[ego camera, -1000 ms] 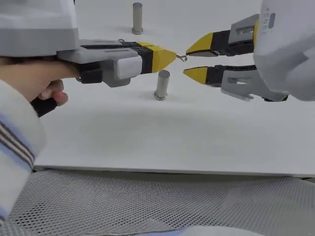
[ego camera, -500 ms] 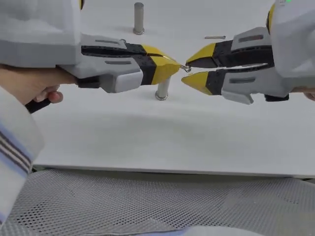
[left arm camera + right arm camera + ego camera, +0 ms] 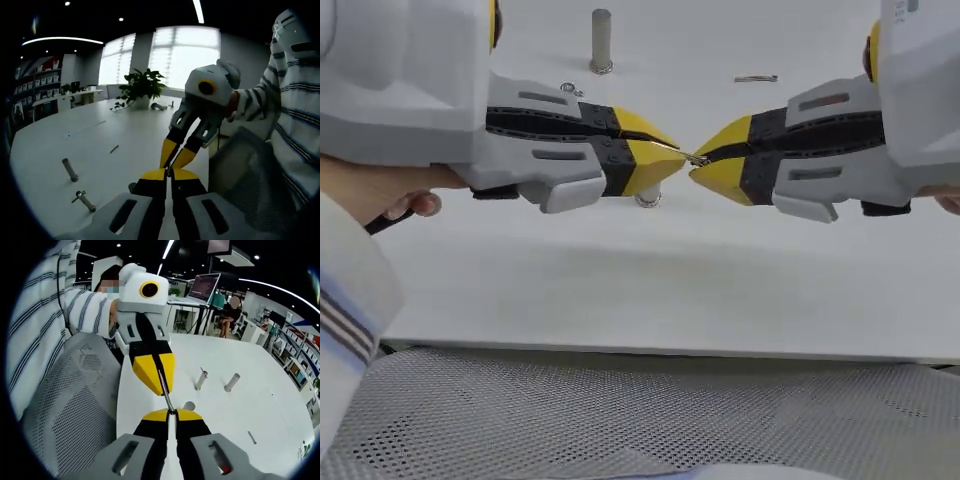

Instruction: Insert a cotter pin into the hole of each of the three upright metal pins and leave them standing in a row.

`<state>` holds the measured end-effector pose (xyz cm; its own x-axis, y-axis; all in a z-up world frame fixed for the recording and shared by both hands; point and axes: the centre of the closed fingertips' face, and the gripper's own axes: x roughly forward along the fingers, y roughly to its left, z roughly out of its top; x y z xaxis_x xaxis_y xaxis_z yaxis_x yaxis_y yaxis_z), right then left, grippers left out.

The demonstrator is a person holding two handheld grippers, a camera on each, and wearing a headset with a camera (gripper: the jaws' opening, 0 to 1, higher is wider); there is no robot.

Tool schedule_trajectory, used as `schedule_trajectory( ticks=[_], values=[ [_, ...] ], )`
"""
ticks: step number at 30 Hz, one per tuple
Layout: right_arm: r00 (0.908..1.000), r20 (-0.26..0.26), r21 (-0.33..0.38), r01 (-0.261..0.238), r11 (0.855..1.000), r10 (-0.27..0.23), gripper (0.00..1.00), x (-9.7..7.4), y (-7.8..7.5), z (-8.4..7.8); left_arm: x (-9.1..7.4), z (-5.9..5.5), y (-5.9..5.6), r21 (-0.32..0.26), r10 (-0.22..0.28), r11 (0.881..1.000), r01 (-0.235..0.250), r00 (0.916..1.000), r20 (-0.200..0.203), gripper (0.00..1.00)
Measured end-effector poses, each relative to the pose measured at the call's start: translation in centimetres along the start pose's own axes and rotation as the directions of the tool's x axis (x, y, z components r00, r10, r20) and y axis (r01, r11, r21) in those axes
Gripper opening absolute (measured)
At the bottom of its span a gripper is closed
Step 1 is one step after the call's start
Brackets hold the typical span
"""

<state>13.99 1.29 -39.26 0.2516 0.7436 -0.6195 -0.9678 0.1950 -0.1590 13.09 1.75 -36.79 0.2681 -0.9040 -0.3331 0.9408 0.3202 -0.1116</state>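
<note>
Where my two tips meet, one cotter pin [image 3: 691,157] is pinched.
Left gripper [image 3: 672,160] and right gripper [image 3: 705,167] both clamp it, near an upright metal pin [image 3: 647,198].

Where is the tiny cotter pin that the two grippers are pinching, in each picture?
Head view: the cotter pin is in the middle, between the left gripper and the right gripper.
Left gripper view: low centre, a sliver where the yellow tips meet.
Right gripper view: centre, a thin slanted wire.
Shared landmark: the metal pin close by the tips.
</note>
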Motion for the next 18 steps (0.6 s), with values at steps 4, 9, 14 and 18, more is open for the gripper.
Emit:
schedule_trajectory(
  ticks=[4,9,14,18],
  values=[
    [0.9999,-0.006,-0.006,-0.009,1.000,0.009,0.00,0.0,0.2,-0.1,0.0,-0.1,-0.1,0.022,-0.004,1.000,0.004,0.9999,-0.010,0.00],
    [0.9993,-0.011,-0.013,-0.035,0.999,0.035,0.00,-0.2,0.6,-0.3,0.2,-0.7,-0.3,0.056,-0.018,0.998,0.020,0.9990,-0.042,0.00],
    [0.9951,-0.032,-0.031,-0.095,0.995,0.094,0.00,-0.5,1.6,-0.9,0.5,-1.1,-1.3,0.101,-0.059,0.993,0.065,0.9961,-0.065,0.00],
    [0.9890,-0.042,-0.038,-0.143,0.989,0.142,0.00,-0.9,2.3,-1.2,0.8,-1.5,-1.9,0.115,-0.091,0.988,0.101,0.9919,-0.089,0.00]
  ],
)
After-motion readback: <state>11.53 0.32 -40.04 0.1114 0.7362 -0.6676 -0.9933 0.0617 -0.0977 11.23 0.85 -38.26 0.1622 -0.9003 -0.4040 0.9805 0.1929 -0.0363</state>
